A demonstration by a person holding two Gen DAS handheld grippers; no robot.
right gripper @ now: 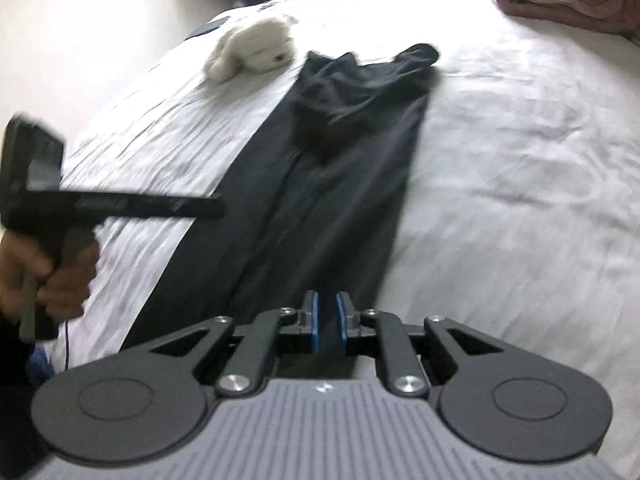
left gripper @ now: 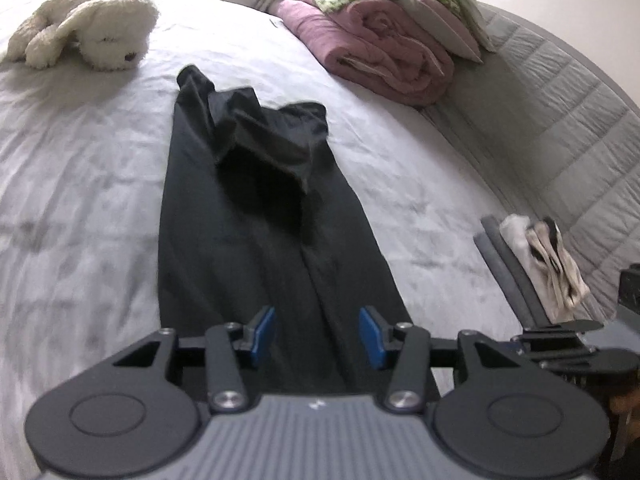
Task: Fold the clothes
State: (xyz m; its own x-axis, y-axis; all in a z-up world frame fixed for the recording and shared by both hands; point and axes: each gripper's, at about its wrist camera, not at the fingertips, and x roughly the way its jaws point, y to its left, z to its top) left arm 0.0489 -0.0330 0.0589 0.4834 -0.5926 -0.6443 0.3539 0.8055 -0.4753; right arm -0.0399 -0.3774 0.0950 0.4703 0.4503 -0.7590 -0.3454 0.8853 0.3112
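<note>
Black trousers (left gripper: 256,240) lie lengthwise on the white bed sheet (left gripper: 80,184), their far end bunched and folded back on itself. My left gripper (left gripper: 318,330) hovers over their near end, open, blue pads (left gripper: 264,332) well apart and pressing on nothing. In the right wrist view the same trousers (right gripper: 320,184) run up to my right gripper (right gripper: 327,326), whose blue pads stand almost together with dark cloth filling the narrow gap. A hand (right gripper: 48,276) at the left holds the other gripper. The right gripper's body shows at the left wrist view's right edge.
A white plush dog (left gripper: 92,32) lies at the far left of the bed. Rolled pink bedding (left gripper: 392,52) with a green patterned cloth on top sits at the far right. A small stack of folded clothes (left gripper: 536,268) rests by the grey quilted headboard (left gripper: 560,120).
</note>
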